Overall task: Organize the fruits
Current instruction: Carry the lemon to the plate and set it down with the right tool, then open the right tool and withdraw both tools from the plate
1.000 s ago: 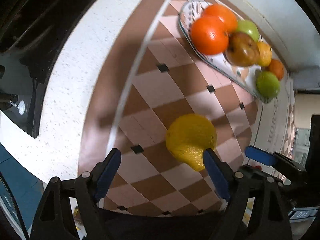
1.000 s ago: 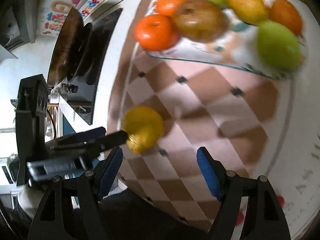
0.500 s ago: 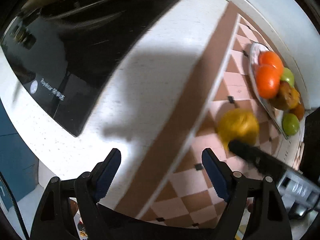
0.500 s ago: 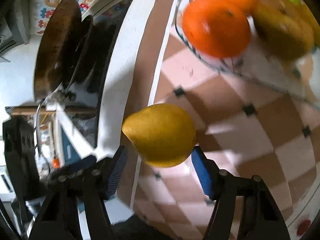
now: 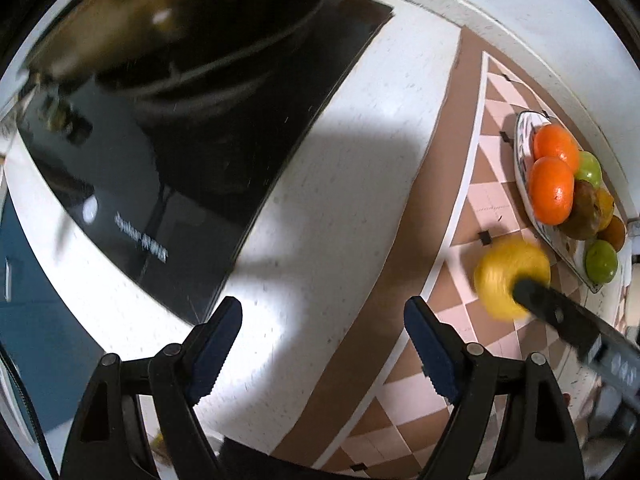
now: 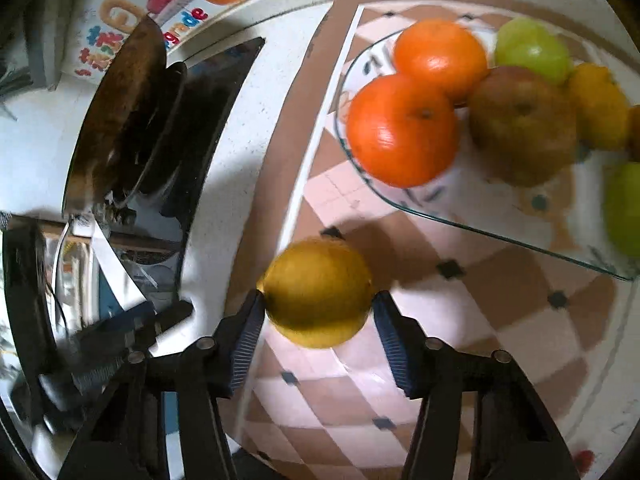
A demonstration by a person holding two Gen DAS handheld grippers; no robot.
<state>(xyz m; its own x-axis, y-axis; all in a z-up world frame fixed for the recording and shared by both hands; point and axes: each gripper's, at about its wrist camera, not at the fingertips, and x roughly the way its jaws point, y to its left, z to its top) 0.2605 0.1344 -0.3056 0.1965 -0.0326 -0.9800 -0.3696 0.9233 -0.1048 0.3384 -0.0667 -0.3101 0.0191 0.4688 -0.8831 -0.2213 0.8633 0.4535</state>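
A yellow lemon point(image 6: 318, 292) sits between the blue pads of my right gripper point(image 6: 319, 322), which is shut on it, just above the checkered mat point(image 6: 460, 300). The lemon also shows in the left wrist view point(image 5: 506, 276), with a right gripper finger point(image 5: 560, 316) against it. A glass plate point(image 6: 500, 216) beyond holds two oranges point(image 6: 402, 130), green apples, a brown pear and more fruit; it also shows in the left wrist view point(image 5: 524, 196). My left gripper point(image 5: 322, 350) is open and empty over the white counter point(image 5: 328, 208), left of the mat.
A black glass cooktop point(image 5: 180, 140) with a dark pan point(image 6: 120, 104) lies to the left on the counter. A white wall runs behind the plate. The left gripper's body point(image 6: 100, 344) shows at the lower left of the right wrist view.
My left gripper drew back from the lemon and swung left over the counter. My right gripper moved in around the lemon and closed on it.
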